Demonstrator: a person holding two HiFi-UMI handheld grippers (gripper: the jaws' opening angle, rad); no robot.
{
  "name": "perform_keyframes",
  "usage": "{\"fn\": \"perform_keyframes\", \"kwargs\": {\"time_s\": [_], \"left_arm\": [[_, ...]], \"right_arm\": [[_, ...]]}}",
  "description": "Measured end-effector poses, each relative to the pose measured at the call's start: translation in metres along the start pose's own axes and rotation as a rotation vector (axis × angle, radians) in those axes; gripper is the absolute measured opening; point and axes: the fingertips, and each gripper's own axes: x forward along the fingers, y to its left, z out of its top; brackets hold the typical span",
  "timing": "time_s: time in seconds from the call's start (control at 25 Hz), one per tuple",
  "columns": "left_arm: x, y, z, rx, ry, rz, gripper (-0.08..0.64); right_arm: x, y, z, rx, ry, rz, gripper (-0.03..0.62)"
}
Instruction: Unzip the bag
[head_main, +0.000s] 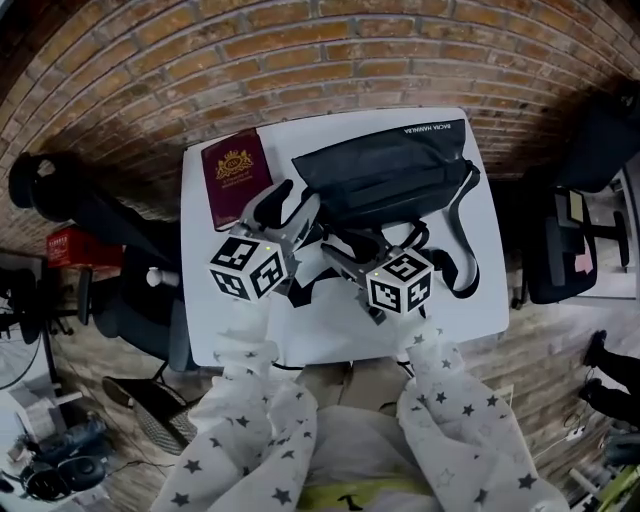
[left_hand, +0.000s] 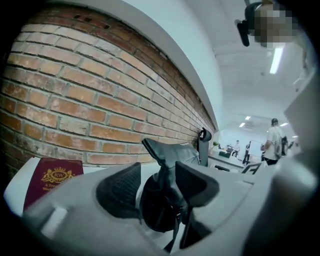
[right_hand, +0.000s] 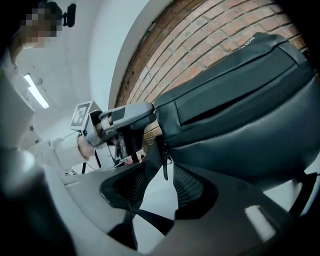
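Observation:
A black bag (head_main: 385, 175) lies on the white table (head_main: 470, 310), its strap (head_main: 462, 250) looping off to the right. My left gripper (head_main: 290, 208) is at the bag's left end. In the left gripper view it (left_hand: 157, 185) stands open, with the bag's bunched end (left_hand: 167, 165) between the pads. My right gripper (head_main: 345, 250) sits just in front of the bag. It (right_hand: 160, 185) is open too, and the zipper pull (right_hand: 164, 162) hangs loose between its pads, below the bag (right_hand: 240, 115).
A maroon booklet (head_main: 236, 178) with a gold crest lies on the table left of the bag. A brick wall (head_main: 330, 50) runs behind the table. Office chairs stand at the left (head_main: 120, 300) and right (head_main: 580, 230). People (left_hand: 274, 142) stand far off.

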Motion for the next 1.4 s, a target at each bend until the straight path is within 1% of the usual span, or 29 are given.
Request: {"fn": "perform_keyframes", "kwargs": {"time_s": [0.16,0.36,0.48,0.68,0.76,0.84,0.88,0.92,1.04,1.4], "left_arm": [[0.008,-0.004,-0.001,0.015,0.004,-0.068,0.215],[0.018,-0.01,-0.002,0.032,0.012,-0.12,0.215],[0.023,-0.014,-0.002,0.033,0.017,-0.14,0.215],[0.028,-0.02,-0.003,0.042,0.022,-0.169,0.205],[0.029,-0.022,-0.004,0.052,0.029,-0.173,0.179],[0.03,-0.023,-0.005,0.06,0.035,-0.172,0.172],[0.03,-0.023,-0.005,0.061,0.036,-0.171,0.166],[0.03,-0.022,-0.005,0.062,0.036,-0.169,0.157],[0.03,-0.02,-0.005,0.066,0.037,-0.162,0.136],[0.03,-0.019,-0.008,0.103,0.042,-0.15,0.123]], "right_arm": [[0.013,0.001,-0.007,0.01,0.015,0.01,0.178],[0.019,0.001,-0.013,0.03,0.038,0.029,0.178],[0.02,-0.002,-0.012,0.039,0.038,0.025,0.157],[0.017,-0.004,-0.01,0.045,0.028,0.023,0.103],[0.016,-0.004,-0.009,0.036,0.03,0.024,0.084],[0.015,-0.003,-0.009,0.025,0.036,0.024,0.057],[0.013,-0.003,-0.009,0.022,0.039,0.026,0.03],[0.012,-0.002,-0.009,0.021,0.041,0.029,0.025],[0.011,0.002,-0.009,0.025,0.039,0.05,0.024],[0.004,0.009,-0.006,0.027,0.036,0.088,0.021]]}}
